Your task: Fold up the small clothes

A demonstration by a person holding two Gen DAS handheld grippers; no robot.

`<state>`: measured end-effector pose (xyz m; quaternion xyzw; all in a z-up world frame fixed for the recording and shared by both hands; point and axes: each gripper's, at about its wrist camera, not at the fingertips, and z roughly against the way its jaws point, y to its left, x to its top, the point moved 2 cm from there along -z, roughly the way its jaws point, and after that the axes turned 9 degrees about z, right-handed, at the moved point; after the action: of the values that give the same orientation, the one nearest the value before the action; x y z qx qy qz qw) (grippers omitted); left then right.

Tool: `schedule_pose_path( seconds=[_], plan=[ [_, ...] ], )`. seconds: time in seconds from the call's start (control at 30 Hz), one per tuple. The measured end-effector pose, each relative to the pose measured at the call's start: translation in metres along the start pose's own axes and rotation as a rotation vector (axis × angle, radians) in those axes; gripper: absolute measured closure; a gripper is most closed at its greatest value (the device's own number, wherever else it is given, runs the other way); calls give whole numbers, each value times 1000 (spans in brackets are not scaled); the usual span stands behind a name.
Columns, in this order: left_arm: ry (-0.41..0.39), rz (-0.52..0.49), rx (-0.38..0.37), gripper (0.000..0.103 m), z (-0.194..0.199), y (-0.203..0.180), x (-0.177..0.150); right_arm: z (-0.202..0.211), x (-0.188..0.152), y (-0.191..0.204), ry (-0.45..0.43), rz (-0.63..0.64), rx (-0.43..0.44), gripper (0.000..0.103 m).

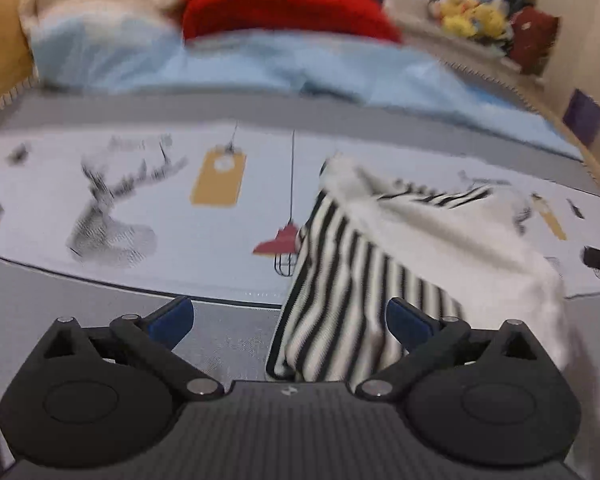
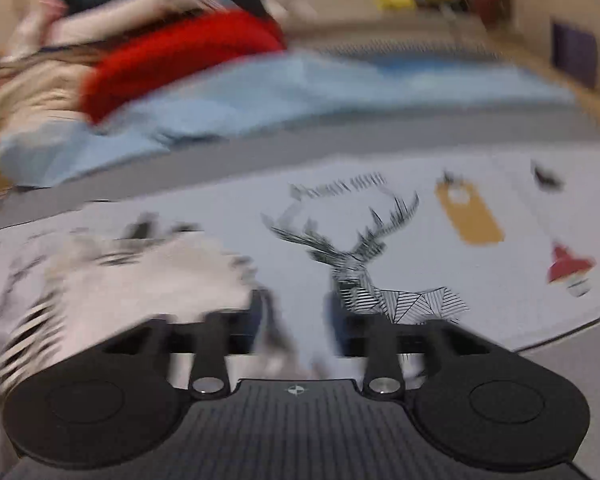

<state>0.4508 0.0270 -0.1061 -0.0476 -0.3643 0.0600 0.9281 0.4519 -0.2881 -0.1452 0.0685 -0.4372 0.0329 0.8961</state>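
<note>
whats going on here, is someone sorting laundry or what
A person with a handheld gripper in each hand is working on a small striped black-and-white garment lying crumpled, not yet folded, on a printed mat. The left gripper is open, the garment lying against its right-hand finger. The right gripper view is blurred, so its grip is unclear; the garment sits to its left. A pile of clothes, with a red piece and light blue fabric, waits behind.
</note>
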Motion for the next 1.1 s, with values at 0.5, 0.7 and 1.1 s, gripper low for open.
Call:
schedule_pose_path(
  seconds=[0.5,0.7,1.1],
  plan=[
    [-15,-74,21,0,72,-31,-181,147,-181,111,-115,170,-116,12],
    [-30,-90,2,0,67,-29,-179,142,-187,115,-127,211,-143,12],
    [-5,-85,22,0,60,-24,-175,128,-187,114,-114,214,-120,12]
  ],
)
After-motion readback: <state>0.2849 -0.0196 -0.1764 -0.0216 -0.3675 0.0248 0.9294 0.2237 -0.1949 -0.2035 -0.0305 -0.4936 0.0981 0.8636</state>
